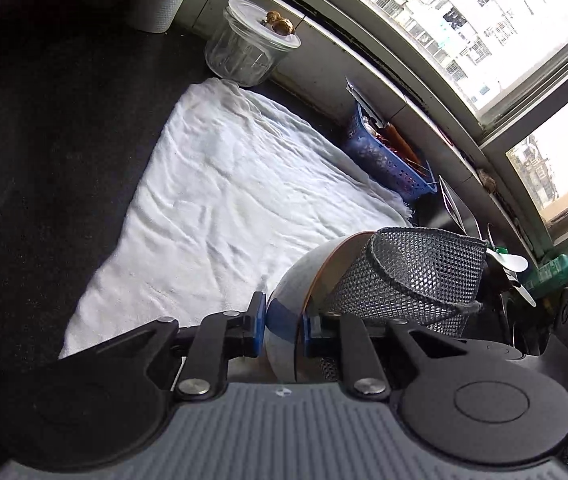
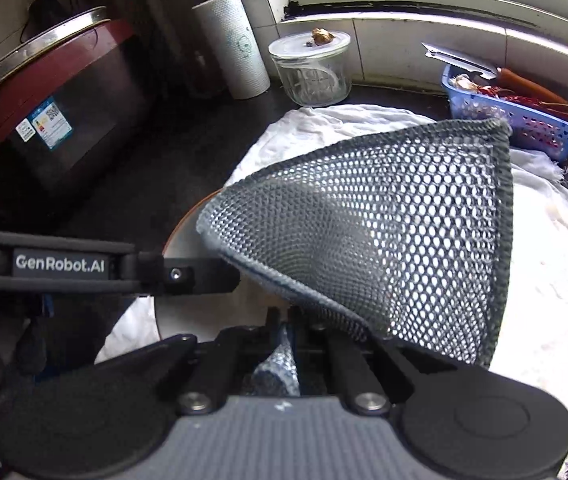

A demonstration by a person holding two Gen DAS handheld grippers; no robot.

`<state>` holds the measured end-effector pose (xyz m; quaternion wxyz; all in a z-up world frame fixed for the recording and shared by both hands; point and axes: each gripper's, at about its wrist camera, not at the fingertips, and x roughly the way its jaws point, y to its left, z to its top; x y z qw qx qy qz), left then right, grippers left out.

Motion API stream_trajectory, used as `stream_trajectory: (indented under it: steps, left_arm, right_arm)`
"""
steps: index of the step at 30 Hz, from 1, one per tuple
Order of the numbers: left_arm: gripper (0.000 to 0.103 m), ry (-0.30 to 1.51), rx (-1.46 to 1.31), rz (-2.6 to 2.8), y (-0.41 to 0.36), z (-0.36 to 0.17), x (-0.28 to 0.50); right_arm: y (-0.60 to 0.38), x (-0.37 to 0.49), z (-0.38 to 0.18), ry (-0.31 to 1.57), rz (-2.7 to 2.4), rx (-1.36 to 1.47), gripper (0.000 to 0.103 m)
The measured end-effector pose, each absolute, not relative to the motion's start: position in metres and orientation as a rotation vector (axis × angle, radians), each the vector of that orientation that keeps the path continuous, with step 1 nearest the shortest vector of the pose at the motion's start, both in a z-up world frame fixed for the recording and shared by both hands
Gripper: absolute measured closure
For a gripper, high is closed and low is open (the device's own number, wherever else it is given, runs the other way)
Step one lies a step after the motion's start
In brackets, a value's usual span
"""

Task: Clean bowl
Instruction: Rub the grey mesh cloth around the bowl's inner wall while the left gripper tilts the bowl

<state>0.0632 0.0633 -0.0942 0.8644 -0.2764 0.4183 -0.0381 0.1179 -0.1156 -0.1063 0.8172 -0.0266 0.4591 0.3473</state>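
On the dark counter under the window, a paper towel roll (image 2: 235, 46) stands at the back left corner, then a lidded glass jar (image 2: 311, 69), then a blue basket (image 2: 514, 114) toward the back right. A white cloth (image 1: 219, 200) covers the middle. Over its near edge the left gripper (image 1: 281, 322) clamps the rim of the bowl (image 1: 304, 276), tipped on its side, with its 2 pads. The right gripper (image 2: 288, 336) pinches a grey mesh scrubbing cloth (image 2: 384, 232) that fans out against the bowl's opening.
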Motion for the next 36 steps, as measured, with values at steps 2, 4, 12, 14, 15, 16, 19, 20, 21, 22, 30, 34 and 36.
stream_trajectory:
  steps: [2, 4, 12, 14, 15, 16, 19, 20, 21, 22, 30, 34, 36]
  left_arm:
    - [0.088, 0.914, -0.498, -0.079, 0.058, -0.089, 0.064]
    - [0.087, 0.956, -0.281, -0.100, 0.042, -0.079, 0.069]
    - [0.083, 0.951, 0.257, -0.206, 0.000, -0.059, 0.089]
    - [0.096, 0.945, 0.229, -0.209, 0.005, -0.063, 0.086]
    - [0.097, 0.947, 0.179, -0.196, 0.011, -0.065, 0.084]
    - [0.097, 0.950, 0.094, -0.167, 0.020, -0.069, 0.080]
    - [0.096, 0.963, -0.220, -0.077, 0.049, -0.082, 0.067]
    - [0.096, 0.964, -0.322, -0.046, 0.057, -0.086, 0.061]
    - [0.096, 0.963, -0.399, -0.015, 0.060, -0.090, 0.056]
    - [0.095, 0.965, -0.443, 0.004, 0.060, -0.092, 0.053]
    - [0.078, 0.983, -0.021, -0.037, 0.028, -0.069, 0.069]
    - [0.077, 0.925, 0.247, -0.101, 0.003, -0.056, 0.078]
    - [0.097, 0.920, 0.274, -0.142, 0.001, -0.058, 0.077]
  right_arm:
    - [-0.115, 0.115, -0.110, 0.994, 0.748, -0.053, 0.100]
    - [-0.114, 0.112, -0.113, 1.013, 0.762, -0.039, 0.100]
    - [-0.094, 0.086, -0.115, 0.980, 0.833, -0.194, 0.099]
    - [-0.091, 0.083, -0.114, 0.965, 0.841, -0.229, 0.099]
    - [-0.091, 0.081, -0.114, 0.956, 0.842, -0.246, 0.100]
    - [-0.091, 0.079, -0.113, 0.948, 0.832, -0.260, 0.100]
    - [-0.098, 0.079, -0.112, 0.939, 0.793, -0.227, 0.100]
    - [-0.102, 0.081, -0.111, 0.939, 0.782, -0.204, 0.100]
    - [-0.105, 0.083, -0.111, 0.945, 0.771, -0.171, 0.100]
    - [-0.108, 0.087, -0.111, 0.961, 0.766, -0.123, 0.100]
    - [-0.102, 0.097, -0.120, 1.065, 0.815, 0.069, 0.100]
    - [-0.098, 0.093, -0.114, 1.047, 0.832, 0.005, 0.099]
    - [-0.093, 0.092, -0.111, 1.039, 0.850, -0.045, 0.099]
